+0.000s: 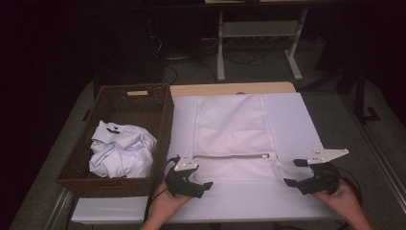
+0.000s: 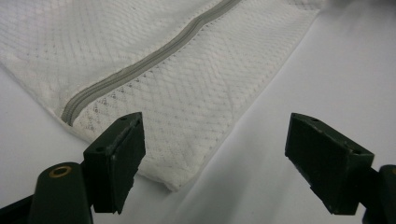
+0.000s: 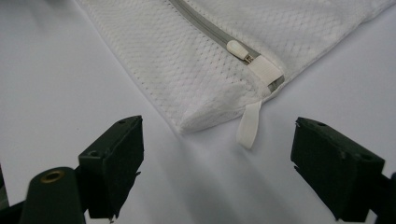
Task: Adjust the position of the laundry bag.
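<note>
A brown wicker basket [image 1: 160, 117] at centre left of the high view holds crumpled white clothing [image 1: 122, 151]. A white mesh laundry bag [image 1: 233, 129] lies flat at frame centre on the counter [image 1: 297, 124], its grey zipper [image 1: 232, 156] closed. The left gripper [image 1: 194, 179] and right gripper [image 1: 293, 172] sit at the bag's lower corners, fingers spread wide, gripping nothing.

Black hand-held gripper [image 1: 194, 184], grey three-cornered plates, brass-ringed screw holes, trailing black cables
</note>
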`<state>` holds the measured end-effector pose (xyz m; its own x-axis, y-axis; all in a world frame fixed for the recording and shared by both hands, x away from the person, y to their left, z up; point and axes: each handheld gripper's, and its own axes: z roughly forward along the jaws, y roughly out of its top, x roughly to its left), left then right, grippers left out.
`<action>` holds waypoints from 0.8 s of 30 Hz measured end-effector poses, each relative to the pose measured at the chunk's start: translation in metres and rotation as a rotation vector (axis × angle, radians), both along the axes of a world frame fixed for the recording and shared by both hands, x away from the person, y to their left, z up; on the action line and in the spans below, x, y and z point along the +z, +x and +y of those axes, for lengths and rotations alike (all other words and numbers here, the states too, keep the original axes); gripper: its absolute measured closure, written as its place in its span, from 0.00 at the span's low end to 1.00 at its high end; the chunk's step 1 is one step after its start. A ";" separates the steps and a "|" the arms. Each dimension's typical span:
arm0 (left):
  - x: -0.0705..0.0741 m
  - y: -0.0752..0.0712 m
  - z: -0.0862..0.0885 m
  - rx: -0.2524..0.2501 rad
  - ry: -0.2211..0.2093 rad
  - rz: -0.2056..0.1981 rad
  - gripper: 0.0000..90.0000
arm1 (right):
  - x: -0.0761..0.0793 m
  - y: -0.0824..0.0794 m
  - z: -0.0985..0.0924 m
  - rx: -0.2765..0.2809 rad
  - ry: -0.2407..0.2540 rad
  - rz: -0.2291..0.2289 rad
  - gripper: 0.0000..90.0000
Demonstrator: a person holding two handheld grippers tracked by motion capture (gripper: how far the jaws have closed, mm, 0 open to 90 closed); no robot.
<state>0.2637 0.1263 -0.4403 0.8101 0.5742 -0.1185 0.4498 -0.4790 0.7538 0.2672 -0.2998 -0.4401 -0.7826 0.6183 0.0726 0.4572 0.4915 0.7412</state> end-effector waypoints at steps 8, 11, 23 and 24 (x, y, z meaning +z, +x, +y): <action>-0.002 -0.009 0.006 -0.016 0.022 0.022 0.22 | 0.009 0.007 0.006 0.024 -0.004 -0.014 0.19; -0.001 -0.011 0.006 -0.022 0.024 0.020 0.22 | 0.015 0.010 0.009 0.034 -0.005 -0.023 0.19; -0.001 -0.015 0.010 -0.010 0.017 -0.002 0.22 | 0.050 0.060 0.052 0.155 -0.039 -0.075 0.22; -0.001 -0.015 0.010 -0.005 0.013 -0.002 0.22 | 0.051 0.064 0.056 0.165 -0.043 -0.076 0.22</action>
